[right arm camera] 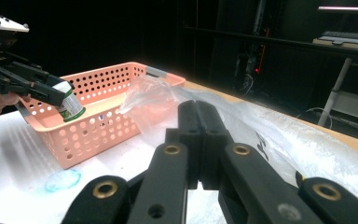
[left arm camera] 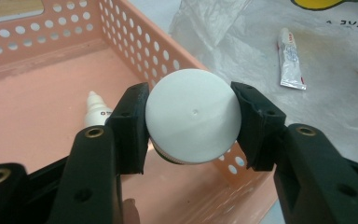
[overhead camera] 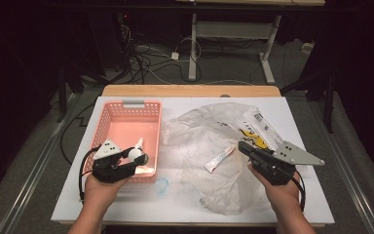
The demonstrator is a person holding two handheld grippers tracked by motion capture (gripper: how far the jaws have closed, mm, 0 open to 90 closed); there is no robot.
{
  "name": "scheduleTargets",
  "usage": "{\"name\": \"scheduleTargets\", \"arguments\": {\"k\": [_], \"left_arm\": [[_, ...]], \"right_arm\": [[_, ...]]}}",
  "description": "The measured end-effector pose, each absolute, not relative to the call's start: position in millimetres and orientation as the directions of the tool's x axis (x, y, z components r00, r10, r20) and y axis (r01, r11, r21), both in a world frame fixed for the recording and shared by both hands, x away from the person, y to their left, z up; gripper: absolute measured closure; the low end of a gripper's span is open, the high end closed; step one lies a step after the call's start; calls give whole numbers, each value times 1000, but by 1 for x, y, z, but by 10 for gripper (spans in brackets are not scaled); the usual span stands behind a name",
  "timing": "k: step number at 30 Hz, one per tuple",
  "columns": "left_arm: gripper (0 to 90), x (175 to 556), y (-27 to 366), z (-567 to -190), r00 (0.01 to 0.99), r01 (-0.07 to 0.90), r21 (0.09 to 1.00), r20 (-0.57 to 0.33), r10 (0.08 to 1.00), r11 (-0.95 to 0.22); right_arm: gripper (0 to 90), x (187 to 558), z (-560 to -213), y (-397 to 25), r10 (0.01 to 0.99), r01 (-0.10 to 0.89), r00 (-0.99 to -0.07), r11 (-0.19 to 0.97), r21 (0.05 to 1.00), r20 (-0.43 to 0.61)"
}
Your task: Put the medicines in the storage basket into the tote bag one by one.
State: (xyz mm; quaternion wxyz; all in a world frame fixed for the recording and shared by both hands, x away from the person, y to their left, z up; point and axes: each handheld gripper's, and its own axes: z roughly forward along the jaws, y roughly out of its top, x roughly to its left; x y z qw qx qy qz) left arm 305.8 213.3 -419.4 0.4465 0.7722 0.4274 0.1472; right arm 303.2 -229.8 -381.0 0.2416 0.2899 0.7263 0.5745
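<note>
Left gripper point(left arm camera: 192, 126) fingers pinch small white-capped round jar point(left arm camera: 193, 122) over pink perforated plastic basket's point(overhead camera: 108, 117) near-right corner; may fall outside if released early. Right gripper point(right arm camera: 199, 140) fingers pressed together, empty.

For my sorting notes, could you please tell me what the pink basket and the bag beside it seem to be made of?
The pink perforated basket looks like moulded matt plastic, given its uniform round holes. The clear crinkled bag seems thin glossy plastic film: wrinkled and see-through.

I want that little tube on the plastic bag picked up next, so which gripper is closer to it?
Right. The right gripper hovers shut just beside the tube on the plastic bag. The left gripper is over the pink basket, holding a white-capped bottle.
</note>
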Motion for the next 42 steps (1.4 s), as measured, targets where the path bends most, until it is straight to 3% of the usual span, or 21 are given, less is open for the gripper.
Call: {"name": "scheduleTargets", "arguments": {"k": [18, 42], "left_arm": [[488, 300, 208, -407, 613, 495, 849, -190, 767, -185], [489, 295, 174, -403, 688, 462, 859, -192, 700, -219]], "right_arm": [[900, 303, -381, -228, 698, 144, -715, 174, 974, -19], [900, 303, -381, -226, 695, 141, -718, 180, 974, -24]]}}
